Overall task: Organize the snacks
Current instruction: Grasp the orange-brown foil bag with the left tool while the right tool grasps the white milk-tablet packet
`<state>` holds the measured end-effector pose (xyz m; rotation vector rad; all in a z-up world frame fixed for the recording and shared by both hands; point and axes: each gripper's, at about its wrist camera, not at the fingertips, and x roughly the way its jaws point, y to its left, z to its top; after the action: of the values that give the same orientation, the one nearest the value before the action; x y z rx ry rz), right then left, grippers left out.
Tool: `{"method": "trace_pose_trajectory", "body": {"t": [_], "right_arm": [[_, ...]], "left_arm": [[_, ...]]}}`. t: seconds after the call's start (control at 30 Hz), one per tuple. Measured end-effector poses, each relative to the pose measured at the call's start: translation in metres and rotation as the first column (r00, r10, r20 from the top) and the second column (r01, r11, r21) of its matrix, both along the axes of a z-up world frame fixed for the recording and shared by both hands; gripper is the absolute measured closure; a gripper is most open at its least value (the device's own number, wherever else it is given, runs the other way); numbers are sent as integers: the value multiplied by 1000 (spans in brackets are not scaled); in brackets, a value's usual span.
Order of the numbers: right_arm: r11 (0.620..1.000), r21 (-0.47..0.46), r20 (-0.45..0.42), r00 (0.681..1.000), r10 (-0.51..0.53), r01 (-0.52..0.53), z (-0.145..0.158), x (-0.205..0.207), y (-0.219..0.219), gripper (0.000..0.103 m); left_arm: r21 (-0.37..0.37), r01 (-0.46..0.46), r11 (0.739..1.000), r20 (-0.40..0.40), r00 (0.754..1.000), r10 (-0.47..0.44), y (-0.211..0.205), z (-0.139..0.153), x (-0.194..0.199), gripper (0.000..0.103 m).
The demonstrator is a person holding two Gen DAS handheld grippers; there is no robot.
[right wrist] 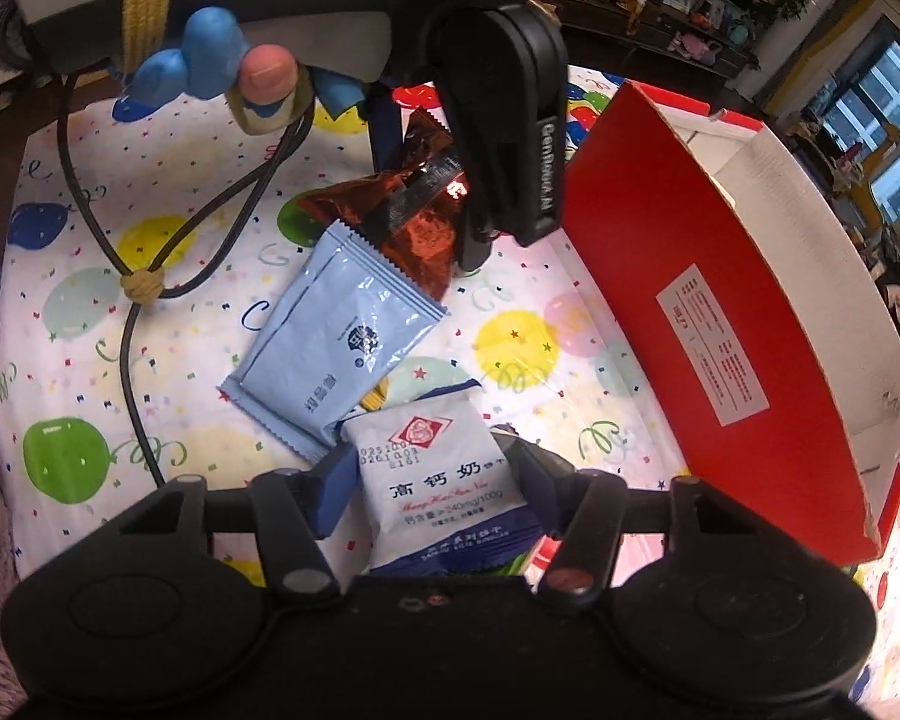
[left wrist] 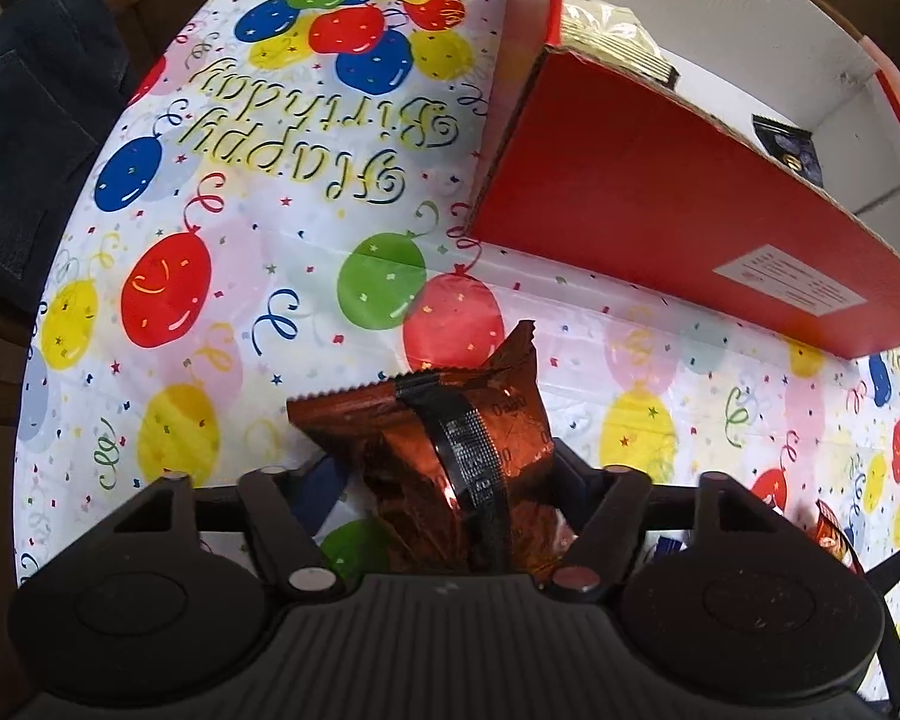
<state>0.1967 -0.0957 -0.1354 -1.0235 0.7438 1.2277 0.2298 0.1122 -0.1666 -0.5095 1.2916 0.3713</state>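
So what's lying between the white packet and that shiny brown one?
A pale blue packet lies between the white packet and the brown packet, seen from the right wrist view.

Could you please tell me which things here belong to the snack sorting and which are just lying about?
Part of the job:
- copper snack packet
- white biscuit packet
- pale blue packet
- red box

Just lying about:
- balloon tablecloth
- black cable
- denim cloth

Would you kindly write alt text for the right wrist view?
The right gripper closes on a white-and-blue snack packet lying on a balloon-print tablecloth. Beyond lie a pale blue sachet and an open red cardboard box.
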Motion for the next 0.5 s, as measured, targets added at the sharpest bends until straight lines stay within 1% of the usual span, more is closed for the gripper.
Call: {"method": "trace_pose_trajectory", "body": {"t": [0.1, 0.27, 0.3, 0.5], "right_arm": [[999, 14, -26, 999, -34, 34, 3, 2, -1, 55], [996, 28, -24, 996, -86, 87, 5, -1, -4, 56], [994, 32, -29, 995, -100, 101, 6, -1, -5, 57], [975, 77, -72, 977, -203, 208, 15, 5, -11, 57]], "left_arm": [[-8, 4, 1000, 6, 1000, -3, 0, 1, -1, 42], [-19, 14, 1000, 16, 1000, -14, 0, 5, -3, 49], [-23, 17, 1000, 21, 1000, -16, 0, 5, -4, 54], [-25, 24, 999, 33, 999, -23, 1, 11, -8, 55]]}}
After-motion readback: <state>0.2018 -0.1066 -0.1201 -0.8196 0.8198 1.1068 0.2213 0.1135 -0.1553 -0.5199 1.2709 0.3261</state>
